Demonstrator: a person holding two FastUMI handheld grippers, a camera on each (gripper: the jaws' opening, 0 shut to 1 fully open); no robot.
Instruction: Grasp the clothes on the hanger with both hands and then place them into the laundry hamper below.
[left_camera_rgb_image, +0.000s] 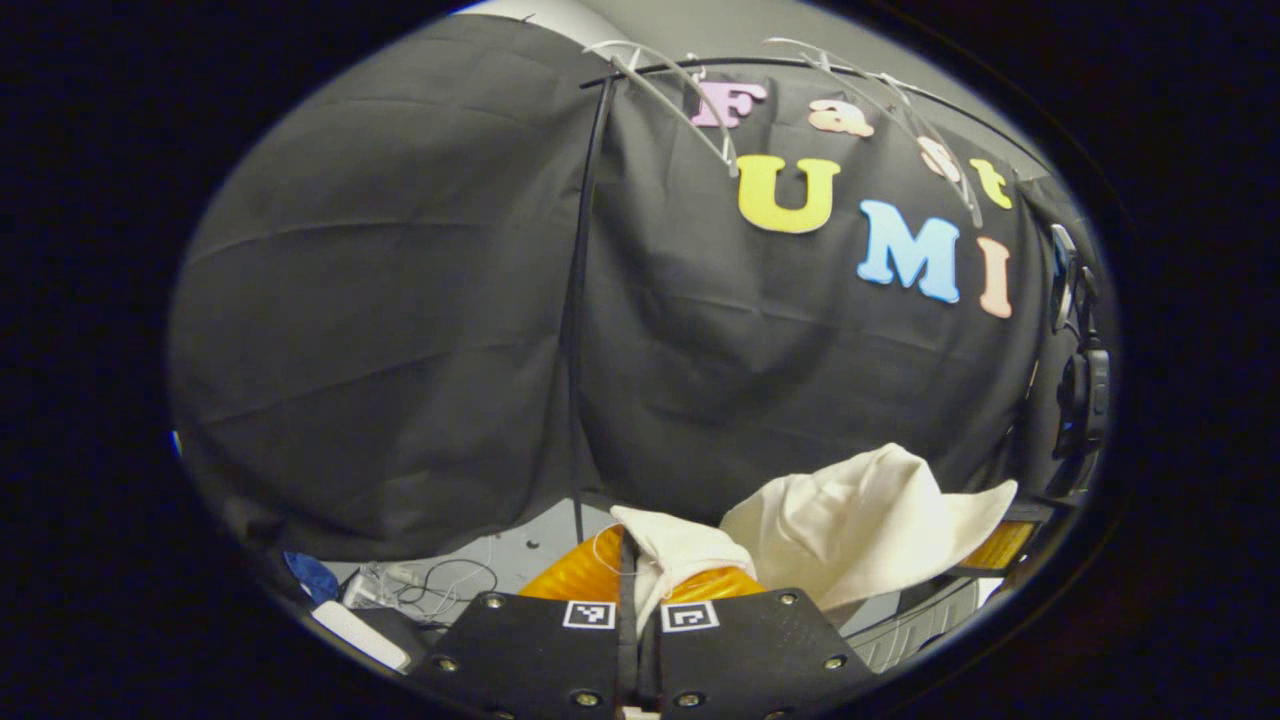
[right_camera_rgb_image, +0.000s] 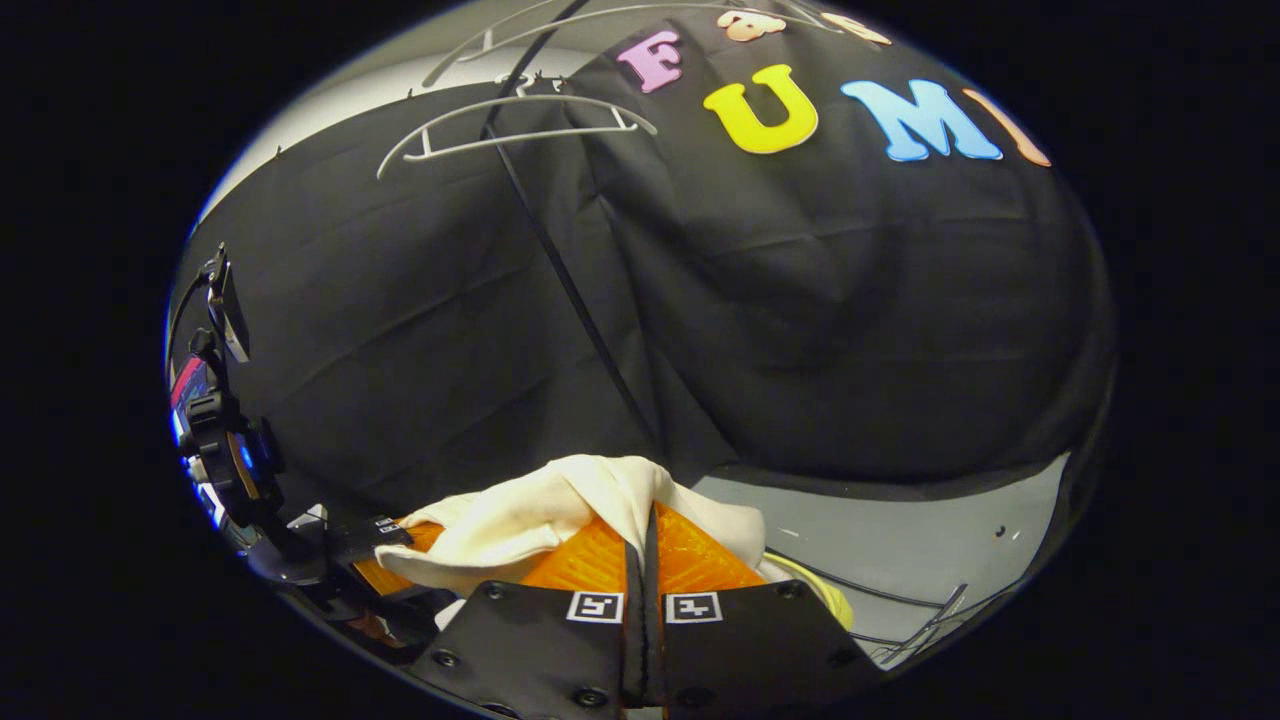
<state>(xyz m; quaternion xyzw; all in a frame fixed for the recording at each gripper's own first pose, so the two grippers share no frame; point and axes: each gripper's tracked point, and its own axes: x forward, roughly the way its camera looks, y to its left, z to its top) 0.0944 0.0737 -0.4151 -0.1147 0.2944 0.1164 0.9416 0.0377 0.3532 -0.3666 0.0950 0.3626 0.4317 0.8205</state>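
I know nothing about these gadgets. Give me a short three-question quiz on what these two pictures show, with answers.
1. True or false: a shirt hangs on the white hangers on the rail.
2. What cloth does each hand-held gripper pinch?
A) black wall cloth
B) cream garment
C) blue rag
3. Fill in: the fingers of both grippers are ____ (closed/spread).

Key:
1. False; the hangers are bare.
2. B; the left hand-held gripper and right hand-held gripper each clamp a fold of the cream garment.
3. Closed.

Left tool (left_camera_rgb_image: 632, 570) pinched on cream garment (left_camera_rgb_image: 860, 520) — two bare hangers (left_camera_rgb_image: 680, 105) on the rail above.
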